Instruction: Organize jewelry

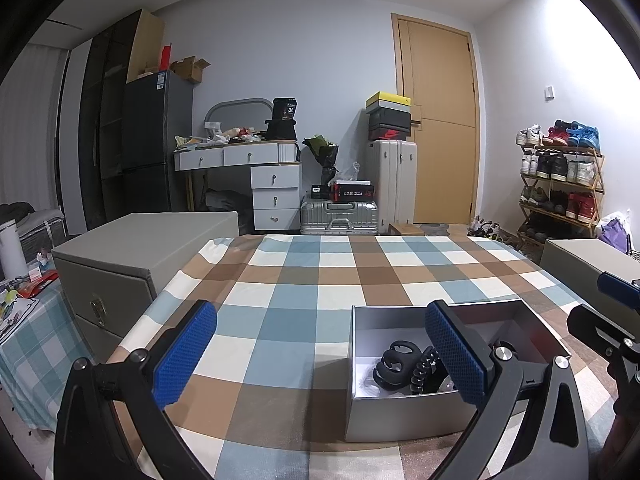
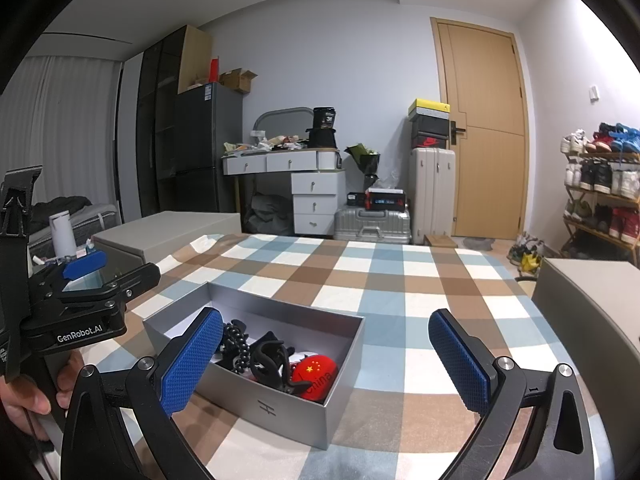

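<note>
Black hair claw (image 2: 269, 360), beaded bracelet (image 2: 236, 344) and red pouch (image 2: 316, 376) inside open grey box (image 2: 280, 408) on checked bench (image 2: 380, 280), between spread, empty left tool (image 1: 320, 352) and right tool (image 2: 326, 360).

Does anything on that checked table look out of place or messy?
Nothing is spilled or broken. The silver box sits askew to the cloth's checks, and inside, a black hair claw, dark beads and a red flag pouch lie jumbled together.
</note>
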Motion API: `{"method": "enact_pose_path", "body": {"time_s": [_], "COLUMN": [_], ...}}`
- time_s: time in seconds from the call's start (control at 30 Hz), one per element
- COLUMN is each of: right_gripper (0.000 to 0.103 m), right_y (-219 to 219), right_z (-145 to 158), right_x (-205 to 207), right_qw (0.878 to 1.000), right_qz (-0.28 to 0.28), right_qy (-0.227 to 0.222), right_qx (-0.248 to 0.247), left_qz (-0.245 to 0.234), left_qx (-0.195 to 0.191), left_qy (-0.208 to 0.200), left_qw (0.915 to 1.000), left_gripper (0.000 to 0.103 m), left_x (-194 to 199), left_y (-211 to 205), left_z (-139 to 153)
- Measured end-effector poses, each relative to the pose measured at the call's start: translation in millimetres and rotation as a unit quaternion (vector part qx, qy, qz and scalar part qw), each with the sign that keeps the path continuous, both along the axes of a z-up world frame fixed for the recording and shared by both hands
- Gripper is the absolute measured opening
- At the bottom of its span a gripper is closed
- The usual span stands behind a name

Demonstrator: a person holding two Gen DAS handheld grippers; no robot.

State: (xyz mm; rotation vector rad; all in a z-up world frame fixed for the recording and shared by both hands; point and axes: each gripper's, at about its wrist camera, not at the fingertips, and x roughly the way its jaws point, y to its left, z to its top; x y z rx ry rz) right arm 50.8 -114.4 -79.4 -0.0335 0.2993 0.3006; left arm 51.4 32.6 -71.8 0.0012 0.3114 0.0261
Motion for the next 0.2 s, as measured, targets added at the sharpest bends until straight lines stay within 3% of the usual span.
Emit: {"method": "enact_pose_path", "body": {"time_s": [0.2], "right_gripper": [0.103], "right_y": [0.0], "right_z": [0.0], "right_x": [0.1], "right_qw": [1.000], "right_qz": [0.000], "right_qy": [0.000], "right_qx": [0.000], "left_qz": [0.002], "left_qx": [0.000], "left_qy": [0.000], "left_qw": [1.0000], "left_gripper": [0.102], "left_x": [-0.2], "left_y": [0.2], "left_z": [0.1]}}
